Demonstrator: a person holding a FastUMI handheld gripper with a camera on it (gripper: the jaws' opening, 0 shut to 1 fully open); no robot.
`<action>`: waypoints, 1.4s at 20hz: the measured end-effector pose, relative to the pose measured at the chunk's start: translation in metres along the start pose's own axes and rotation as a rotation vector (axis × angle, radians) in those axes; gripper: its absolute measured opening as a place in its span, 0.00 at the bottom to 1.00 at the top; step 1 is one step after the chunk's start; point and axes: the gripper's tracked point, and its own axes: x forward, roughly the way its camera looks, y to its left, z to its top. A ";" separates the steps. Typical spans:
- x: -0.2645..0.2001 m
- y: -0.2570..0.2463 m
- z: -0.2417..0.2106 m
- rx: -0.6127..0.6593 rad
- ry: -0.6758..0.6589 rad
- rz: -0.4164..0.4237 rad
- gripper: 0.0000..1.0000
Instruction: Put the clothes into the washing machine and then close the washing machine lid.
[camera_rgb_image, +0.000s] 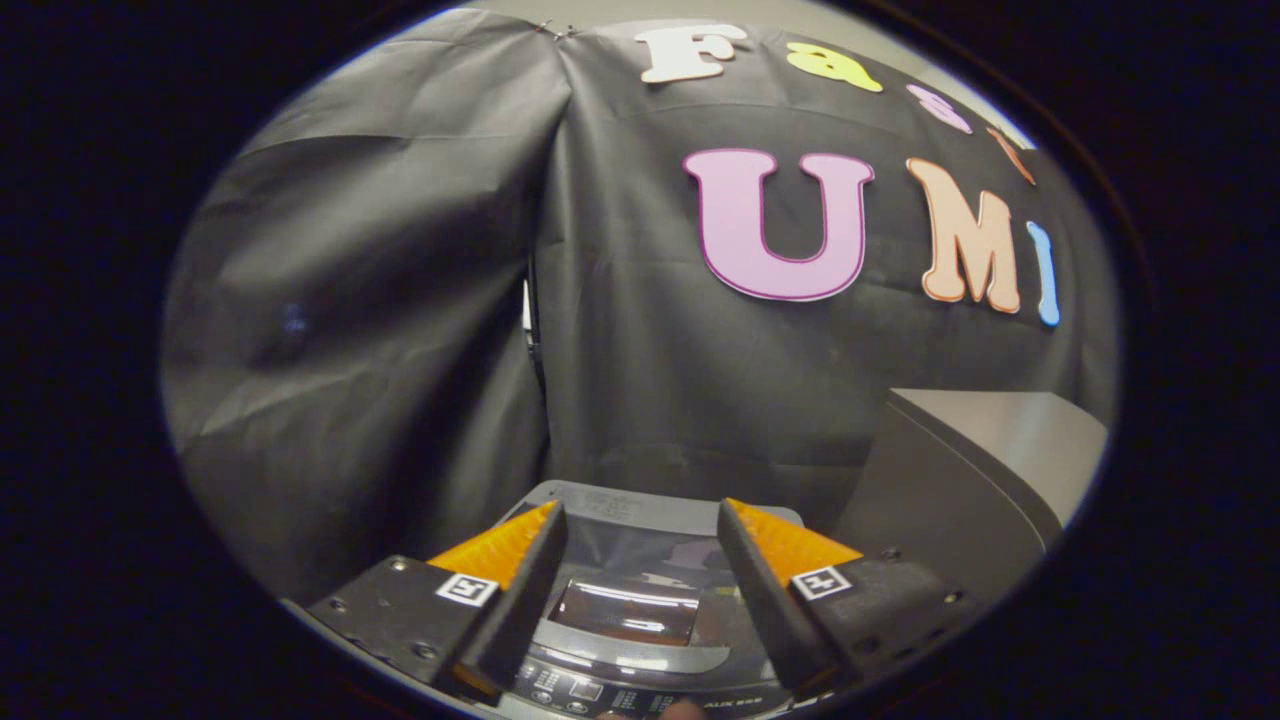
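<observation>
One view, from the camera riding on the tongs (640, 520). Held wide apart, with nothing gripped and no cloth pinched between the two fingers (520, 590). Seen through the gap between them, below and just ahead: the washing machine (640, 625), top-loading, looked at from above. Lid (628, 555) down flat over the tub, with a dark glossy window in it reflecting streaks of light and a paler rim around the far edge. Nearer than the lid, a curved control panel (585, 692) with small buttons and markings too small to make out. At the very near edge of that panel, a small rounded shape, possibly a fingertip, too cut off to be sure. Clothes impossible to locate: hidden under the closed lid or out of sight, cannot tell which. Off to the right of the machine and beyond the right finger, a grey box-shaped cabinet (985, 465) with a flat pale top and a darker side face. Behind everything, the booth's black cloth wall (400, 300), hanging in soft folds with a vertical seam near the middle.
</observation>
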 end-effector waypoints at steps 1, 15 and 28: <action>-0.012 -0.001 -0.001 -0.005 -0.010 -0.005 0.92; -0.146 -0.033 -0.032 0.134 -0.111 -0.038 0.97; -0.286 -0.096 -0.135 0.285 -0.218 -0.167 0.97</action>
